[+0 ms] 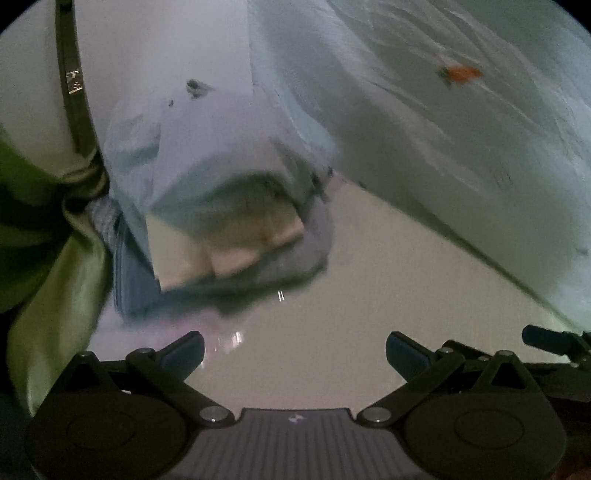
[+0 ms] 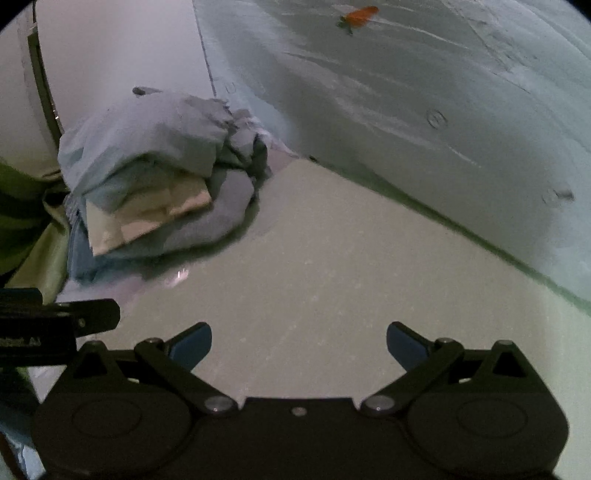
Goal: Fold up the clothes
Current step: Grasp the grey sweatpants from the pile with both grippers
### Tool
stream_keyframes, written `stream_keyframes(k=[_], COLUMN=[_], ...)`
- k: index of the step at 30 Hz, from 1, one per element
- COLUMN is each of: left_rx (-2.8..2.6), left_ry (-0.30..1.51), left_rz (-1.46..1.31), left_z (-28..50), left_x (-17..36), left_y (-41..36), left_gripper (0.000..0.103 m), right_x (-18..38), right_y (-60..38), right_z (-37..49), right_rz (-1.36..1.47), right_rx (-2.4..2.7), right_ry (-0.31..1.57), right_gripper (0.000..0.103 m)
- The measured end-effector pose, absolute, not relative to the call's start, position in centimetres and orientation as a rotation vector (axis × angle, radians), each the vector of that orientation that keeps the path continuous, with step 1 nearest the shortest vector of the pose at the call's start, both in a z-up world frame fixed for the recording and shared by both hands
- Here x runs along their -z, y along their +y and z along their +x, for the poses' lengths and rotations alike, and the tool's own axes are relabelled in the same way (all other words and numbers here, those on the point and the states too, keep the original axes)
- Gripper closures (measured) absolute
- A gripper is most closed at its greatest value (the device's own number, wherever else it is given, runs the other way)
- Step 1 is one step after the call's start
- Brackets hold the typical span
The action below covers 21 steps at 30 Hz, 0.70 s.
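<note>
A pile of clothes (image 1: 221,206) lies on the pale table top (image 1: 332,314) at the far left, with light blue, beige and grey-blue garments heaped together. It also shows in the right wrist view (image 2: 155,177). My left gripper (image 1: 294,354) is open and empty, above the table short of the pile. My right gripper (image 2: 299,345) is open and empty, also short of the pile and to its right. The tip of the right gripper (image 1: 546,338) shows at the right edge of the left wrist view.
A green cloth (image 1: 48,258) hangs at the left beside the pile. A pale wall (image 2: 406,110) with an orange mark (image 2: 360,16) rises behind the table's far edge. Part of the left gripper (image 2: 55,321) shows at the left of the right wrist view.
</note>
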<state>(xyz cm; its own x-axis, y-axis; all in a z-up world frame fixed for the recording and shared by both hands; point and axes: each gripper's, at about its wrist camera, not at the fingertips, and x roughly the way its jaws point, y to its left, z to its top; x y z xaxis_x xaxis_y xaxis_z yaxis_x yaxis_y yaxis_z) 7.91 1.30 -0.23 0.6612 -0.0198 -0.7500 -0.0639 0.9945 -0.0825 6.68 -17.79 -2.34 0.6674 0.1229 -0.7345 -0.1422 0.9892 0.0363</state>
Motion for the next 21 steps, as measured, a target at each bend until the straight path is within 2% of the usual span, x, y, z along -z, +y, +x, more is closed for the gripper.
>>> stream_keyframes(k=[4, 8, 11, 13, 14, 16, 19, 20, 21], left_rx=[-0.076, -0.169, -0.219, -0.234, -0.234, -0.221, -0.209, -0.207, -0.205], left_ry=[0.792, 0.734, 0.711, 0.720, 0.732, 0.749, 0.741, 0.734, 0.730], left_rz=[-0.128, -0.174, -0.227, -0.265, -0.283, -0.330, -0.356, -0.343, -0.328], left_z=[12.7, 17.2, 19.8, 21.4, 22.0, 22.9, 23.3, 23.3, 23.2], left_x=[-1.1, -2.2, -1.9, -1.3, -0.9, 0.1, 0.6, 0.6, 0.6], left_y=[3.1, 6.1, 8.5, 9.9, 10.4, 11.3, 11.7, 11.4, 11.1], left_gripper=[0.000, 0.003, 0.012, 0.025, 0.029, 0.043, 0.054, 0.056, 0.059], right_x=[1.8, 1.0, 0.7, 0.9, 1.1, 1.8, 2.2, 2.0, 1.8], right_y=[-16.7, -15.2, -13.8, -12.7, -12.1, -11.1, -10.9, -11.1, -11.2], right_z=[11.5, 17.3, 21.5, 24.3, 25.7, 28.4, 29.6, 29.4, 29.1], right_rz=[-0.021, 0.017, 0.074, 0.112, 0.134, 0.193, 0.243, 0.247, 0.250], right_rx=[-0.187, -0.237, -0.306, -0.354, -0.378, -0.435, -0.481, -0.486, -0.490], right_ry=[0.785, 0.736, 0.705, 0.694, 0.693, 0.702, 0.693, 0.681, 0.669], right_gripper=[0.002, 0.009, 0.018, 0.023, 0.026, 0.027, 0.027, 0.031, 0.046])
